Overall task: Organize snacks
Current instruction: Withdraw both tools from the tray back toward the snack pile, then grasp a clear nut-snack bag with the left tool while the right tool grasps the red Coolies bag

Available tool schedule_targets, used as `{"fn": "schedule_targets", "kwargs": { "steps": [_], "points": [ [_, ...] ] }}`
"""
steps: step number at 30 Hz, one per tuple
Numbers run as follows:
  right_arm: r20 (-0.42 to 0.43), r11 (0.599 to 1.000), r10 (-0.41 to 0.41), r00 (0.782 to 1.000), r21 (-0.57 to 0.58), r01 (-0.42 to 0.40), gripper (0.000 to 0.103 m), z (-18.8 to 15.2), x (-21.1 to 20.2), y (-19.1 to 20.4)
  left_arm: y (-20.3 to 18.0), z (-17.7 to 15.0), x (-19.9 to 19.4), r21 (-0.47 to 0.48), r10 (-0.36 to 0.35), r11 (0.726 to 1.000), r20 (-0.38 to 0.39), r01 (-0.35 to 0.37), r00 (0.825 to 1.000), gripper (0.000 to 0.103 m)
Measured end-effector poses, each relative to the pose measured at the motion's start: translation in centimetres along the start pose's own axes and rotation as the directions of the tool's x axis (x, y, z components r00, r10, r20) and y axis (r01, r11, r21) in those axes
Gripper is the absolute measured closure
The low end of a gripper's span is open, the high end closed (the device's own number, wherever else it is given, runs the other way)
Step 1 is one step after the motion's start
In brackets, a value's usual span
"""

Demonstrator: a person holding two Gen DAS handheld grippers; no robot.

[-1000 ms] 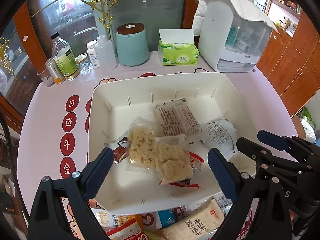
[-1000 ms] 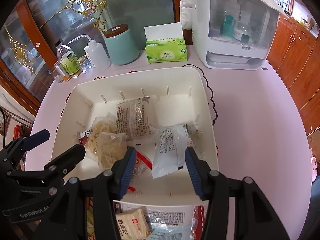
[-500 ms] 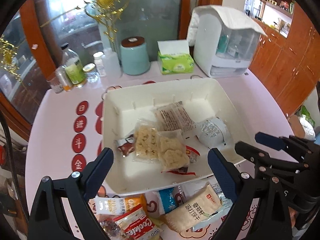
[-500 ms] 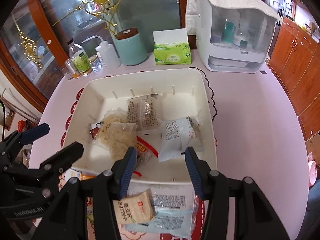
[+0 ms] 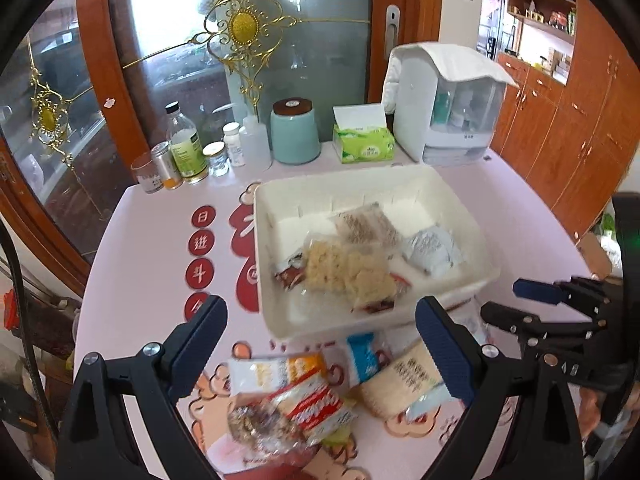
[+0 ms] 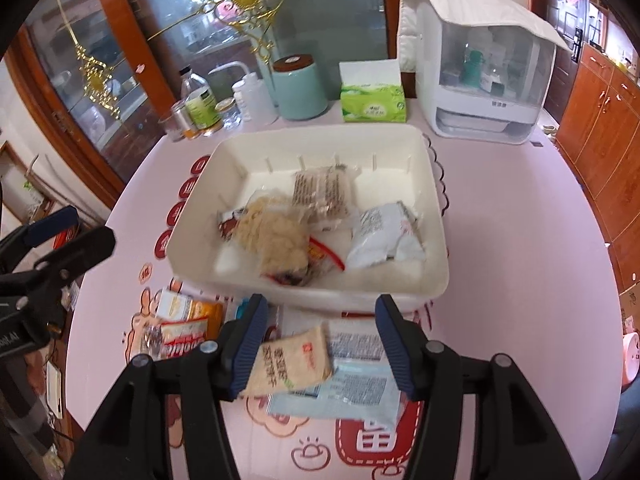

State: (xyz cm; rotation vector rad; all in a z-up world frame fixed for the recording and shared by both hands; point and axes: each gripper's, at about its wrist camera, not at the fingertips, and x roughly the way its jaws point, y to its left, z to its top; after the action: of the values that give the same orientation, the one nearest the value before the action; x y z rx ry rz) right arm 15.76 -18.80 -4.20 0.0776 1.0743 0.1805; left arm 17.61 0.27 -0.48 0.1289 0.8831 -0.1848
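Left gripper: raised above the near table edge, angled down at the loose packets, jaws spread wide and holding nothing. Right gripper: level with it on the right side, jaws likewise apart and empty, framing a beige cracker packet that lies on the table beneath them, not touching either pad. White bin: set mid-table, holding two pale crisp-rice packets, a clear-wrapped brown bar, a silver-white pouch and a red-and-white sachet. Unsorted snacks: just in front of the bin's near wall, including an orange-and-white packet, a red-and-white cookie bag (lettering blurred) and a light-blue flat pouch under the beige one. Beige packet's Chinese print is too blurred to read. Pink tablecloth: red discs printed 日, 進, 斗 in a column. Behind the bin: green tissue box, teal canister, white cabinet appliance.
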Motion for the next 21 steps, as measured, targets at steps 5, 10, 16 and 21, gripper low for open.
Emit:
{"fn": "schedule_targets", "kwargs": {
  "steps": [5,10,16,21],
  "points": [
    [-0.037,0.999,0.019,0.999,-0.028,-0.020,0.046,-1.8,0.9,1.2,1.8,-3.3,0.3,-0.004,0.038,0.999,-0.051,-0.038,0.998,0.008],
    [-0.076,0.996,0.053,0.996,-0.062,-0.057,0.046,-2.9,2.2,3.4,5.0,-6.8,1.8,-0.091,0.059,0.993,-0.127,-0.071,0.990,0.008],
    [-0.134,0.985,0.102,0.986,-0.123,-0.119,0.046,-3.8,4.7,7.8,8.1,-11.0,3.9,-0.172,0.078,0.978,-0.218,-0.117,0.973,0.008],
    [-0.192,0.973,0.140,0.971,-0.156,-0.171,0.046,-4.3,7.4,11.4,10.4,-13.2,5.7,-0.220,0.096,0.962,-0.272,-0.159,0.957,0.008]
  ]
}}
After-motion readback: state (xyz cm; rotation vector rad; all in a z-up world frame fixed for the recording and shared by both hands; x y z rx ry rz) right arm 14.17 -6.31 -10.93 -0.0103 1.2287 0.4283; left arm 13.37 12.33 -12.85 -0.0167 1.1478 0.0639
